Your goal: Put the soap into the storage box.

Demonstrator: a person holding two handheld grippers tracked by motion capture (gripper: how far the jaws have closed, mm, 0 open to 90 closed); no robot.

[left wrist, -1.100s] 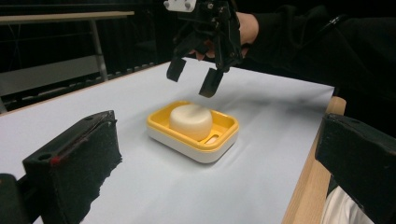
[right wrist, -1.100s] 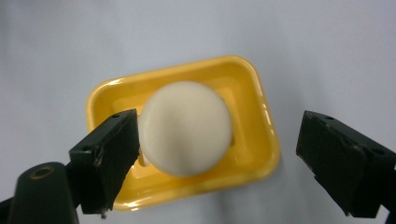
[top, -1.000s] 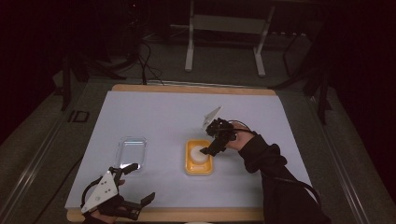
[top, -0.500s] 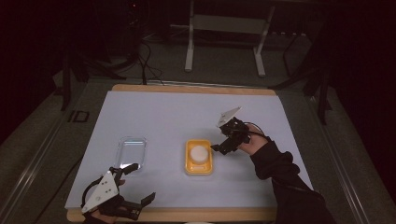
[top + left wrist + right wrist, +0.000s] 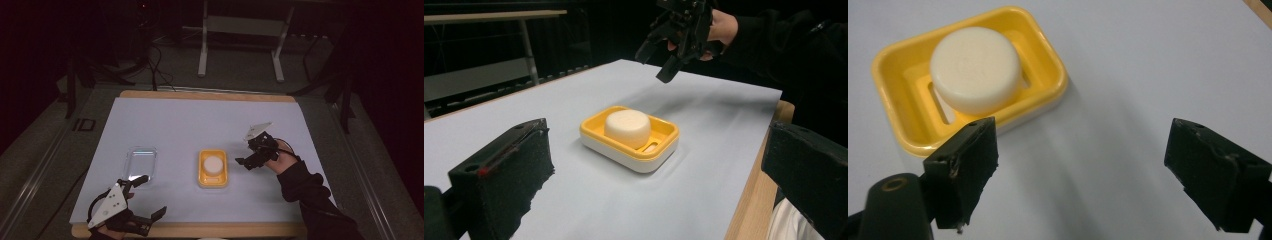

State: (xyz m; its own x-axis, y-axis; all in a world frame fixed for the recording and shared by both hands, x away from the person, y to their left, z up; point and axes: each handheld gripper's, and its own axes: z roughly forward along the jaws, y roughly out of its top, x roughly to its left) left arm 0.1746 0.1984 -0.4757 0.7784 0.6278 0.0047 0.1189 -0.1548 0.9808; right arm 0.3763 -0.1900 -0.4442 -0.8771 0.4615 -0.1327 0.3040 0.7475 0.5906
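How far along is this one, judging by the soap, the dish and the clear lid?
Done: the white soap sits in the yellow dish. In hand: nothing; the right gripper hangs open beside the dish, the left gripper open near the clear lid. Left, probably: the lid lies apart from the dish.

The room is dark beyond the lit tabletop [image 5: 165,125], whose pale sheet leaves a wooden strip bare at the far and near edges. Behind the far edge a metal frame [image 5: 240,40] stands on grey floor [image 5: 45,150], with what may be cables [image 5: 155,60] trailing.
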